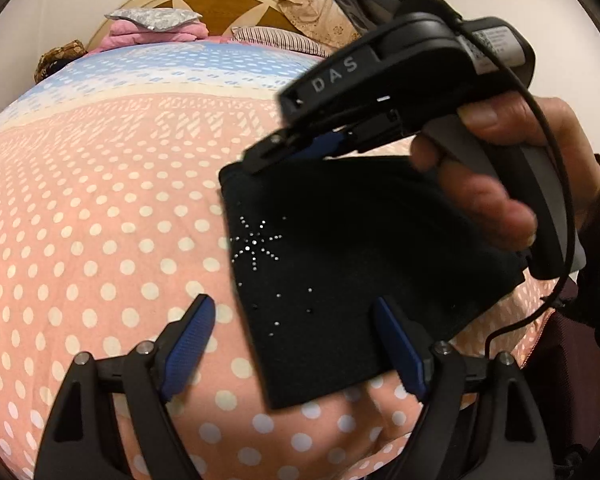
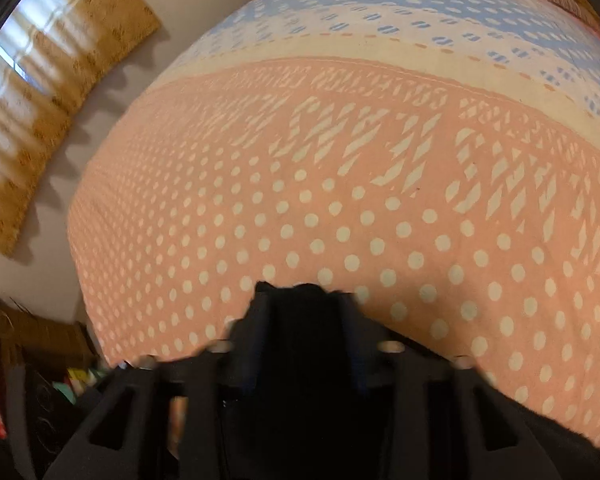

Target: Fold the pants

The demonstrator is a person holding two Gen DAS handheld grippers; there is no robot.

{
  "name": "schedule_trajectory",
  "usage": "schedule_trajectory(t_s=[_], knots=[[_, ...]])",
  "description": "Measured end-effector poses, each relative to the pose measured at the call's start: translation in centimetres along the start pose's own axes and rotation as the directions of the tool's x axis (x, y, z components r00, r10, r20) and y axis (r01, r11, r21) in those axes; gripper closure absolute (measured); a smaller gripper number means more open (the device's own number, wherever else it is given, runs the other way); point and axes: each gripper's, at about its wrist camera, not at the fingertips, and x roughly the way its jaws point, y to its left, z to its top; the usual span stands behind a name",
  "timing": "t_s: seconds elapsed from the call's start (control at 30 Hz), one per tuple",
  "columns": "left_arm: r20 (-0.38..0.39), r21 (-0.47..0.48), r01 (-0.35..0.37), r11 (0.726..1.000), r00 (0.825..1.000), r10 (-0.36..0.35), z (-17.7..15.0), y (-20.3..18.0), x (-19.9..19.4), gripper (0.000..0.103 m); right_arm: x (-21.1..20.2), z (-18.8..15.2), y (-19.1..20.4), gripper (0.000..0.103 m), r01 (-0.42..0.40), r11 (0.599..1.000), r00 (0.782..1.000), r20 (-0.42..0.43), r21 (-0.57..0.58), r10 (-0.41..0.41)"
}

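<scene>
So the bed (image 1: 100, 208) is covered in a peach-pink sheet with white polka dots, going to a cream band and then pale blue up near the wooden headboard (image 1: 220, 4). A folded black pair of pants with a rhinestone starburst (image 1: 340, 280) sits on the near right part. At the head end: a pink folded blanket (image 1: 148, 34) with a grey pillow (image 1: 154, 19) on top, plus a striped pillow (image 1: 268, 36).

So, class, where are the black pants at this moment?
In the left wrist view the black pants hang right of centre above the dotted bedspread, top edge pinched by the right gripper, with the open left gripper just below.
</scene>
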Motion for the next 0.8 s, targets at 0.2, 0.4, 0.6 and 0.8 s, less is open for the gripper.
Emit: schedule_trajectory(t_s=[0.2, 0.4, 0.6, 0.8], knots=[[0.001, 0.003, -0.013, 1.0, 1.0, 0.013, 0.0, -0.7, 0.2, 0.018, -1.6, 0.3, 0.4, 0.095, -0.007, 0.999, 0.995, 0.103, 0.033, 0.004], [0.004, 0.007, -0.012, 1.0, 1.0, 0.012, -0.2, -0.9, 0.4, 0.017, -0.1, 1.1, 0.6, 0.095, 0.078, 0.997, 0.994, 0.074, 0.021, -0.079], [0.003, 0.006, -0.009, 1.0, 1.0, 0.009, -0.2, -1.0, 0.3, 0.017, -2.0, -0.3, -0.6, 0.059, 0.049, 0.997, 0.99, 0.131, 0.063, -0.057], [0.016, -0.034, -0.006, 0.999, 1.0, 0.007, 0.3, -0.4, -0.4, 0.017, -9.3, -5.0, -1.2, 0.059, 0.06, 0.995, 0.959, 0.274, 0.08, -0.08]])
